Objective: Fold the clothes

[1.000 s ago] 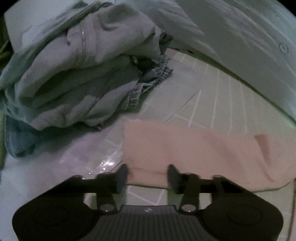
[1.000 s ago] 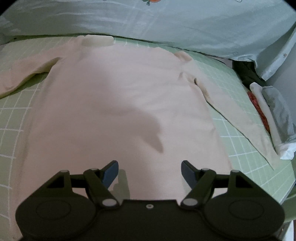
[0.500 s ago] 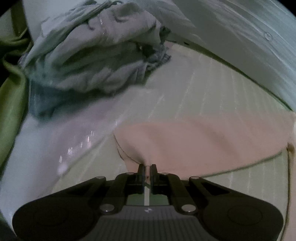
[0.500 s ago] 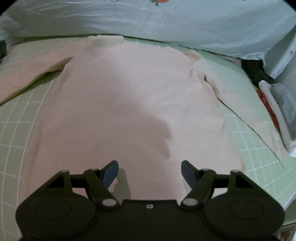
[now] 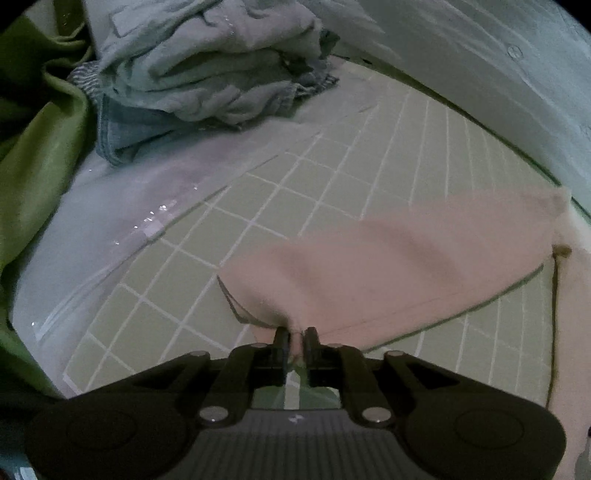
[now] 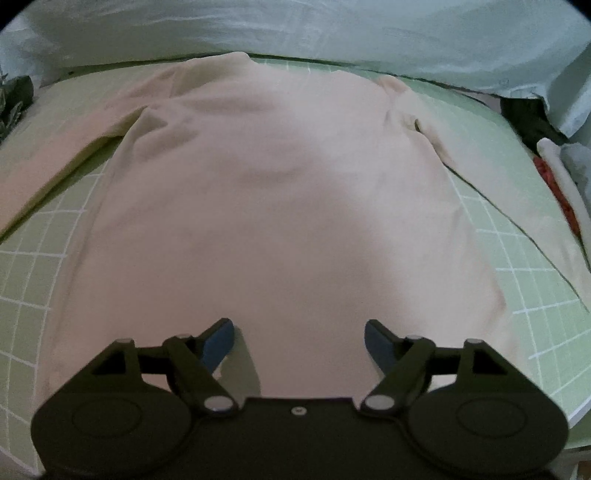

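A pale pink long-sleeved top (image 6: 280, 206) lies flat on a green gridded mat (image 6: 33, 280), collar at the far side and both sleeves spread out. My left gripper (image 5: 295, 338) is shut on the cuff end of the left sleeve (image 5: 388, 258), which is lifted slightly off the mat (image 5: 258, 206) and bunched at the fingertips. My right gripper (image 6: 299, 338) hovers open over the lower middle of the top's body, nothing between its blue-padded fingers (image 6: 218, 341).
A heap of grey and blue-grey clothes (image 5: 207, 77) sits at the mat's far left corner, with a green cloth (image 5: 40, 162) beside it. A pale sheet (image 6: 295, 29) runs along the back edge. Folded garments (image 6: 565, 181) lie at the right edge.
My left gripper closed on the sleeve cuff and has drawn it up and to the right, away from the clothes heap. My right gripper stayed open and moved forward over the top's body.
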Demonstrator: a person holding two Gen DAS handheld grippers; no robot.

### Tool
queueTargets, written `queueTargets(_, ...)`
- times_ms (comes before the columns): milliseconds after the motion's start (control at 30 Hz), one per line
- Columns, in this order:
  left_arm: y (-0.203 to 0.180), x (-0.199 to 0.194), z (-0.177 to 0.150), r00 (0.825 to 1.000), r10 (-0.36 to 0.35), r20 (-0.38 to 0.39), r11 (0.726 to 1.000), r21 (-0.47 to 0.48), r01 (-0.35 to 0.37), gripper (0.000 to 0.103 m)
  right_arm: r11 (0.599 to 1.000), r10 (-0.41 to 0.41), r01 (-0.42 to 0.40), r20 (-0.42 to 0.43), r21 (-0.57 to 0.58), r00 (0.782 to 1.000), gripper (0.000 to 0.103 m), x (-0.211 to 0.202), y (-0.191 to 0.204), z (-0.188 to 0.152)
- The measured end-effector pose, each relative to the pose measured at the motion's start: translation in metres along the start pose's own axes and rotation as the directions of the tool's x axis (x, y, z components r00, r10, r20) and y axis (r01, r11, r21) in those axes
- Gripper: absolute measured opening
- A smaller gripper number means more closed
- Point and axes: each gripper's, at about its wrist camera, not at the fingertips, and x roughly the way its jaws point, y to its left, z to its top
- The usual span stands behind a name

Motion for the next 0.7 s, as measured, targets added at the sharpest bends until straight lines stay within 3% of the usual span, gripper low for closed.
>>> queueTargets(100, -0.002, -0.009, 0.011, 1.000, 0.010, 0.028, 1.000, -0.030, -0.009, 0.023, 1.000, 0.006, -0.006, 0.030, 0.006, 1.000, 0.079, -0.002, -0.007, 0.004)
queueTargets(200, -0.008, -0.013, 0.027, 0.998, 0.023, 0.061, 0.998, -0.055, -0.019, 0.043, 1.000, 0.005, -0.007, 0.072, 0.019, 0.997, 0.079, -0.004, -0.016, 0.017)
queueTargets(267, -0.014, -0.009, 0.037, 0.997, 0.039, 0.062, 0.998, -0.060, -0.036, 0.064, 1.000, 0.008, -0.011, 0.097, 0.028, 0.995, 0.079, -0.002, -0.019, 0.030)
queueTargets(367, -0.021, 0.005, 0.053, 0.997, 0.070, 0.031, 0.995, -0.068, -0.067, 0.076, 0.998, 0.031, -0.038, 0.127, 0.049, 0.991, 0.079, 0.009, -0.016, 0.061)
queueTargets(500, -0.024, 0.026, 0.068, 0.994, 0.111, 0.001, 0.991, -0.072, -0.111, 0.088, 0.994, 0.060, -0.074, 0.167, 0.077, 0.984, 0.079, 0.024, -0.011, 0.101)
queueTargets(700, -0.019, 0.059, 0.090, 0.981, 0.184, -0.059, 0.975, -0.114, -0.189, 0.088, 0.988, 0.131, -0.145, 0.217, 0.052, 0.967, 0.079, 0.054, 0.021, 0.174)
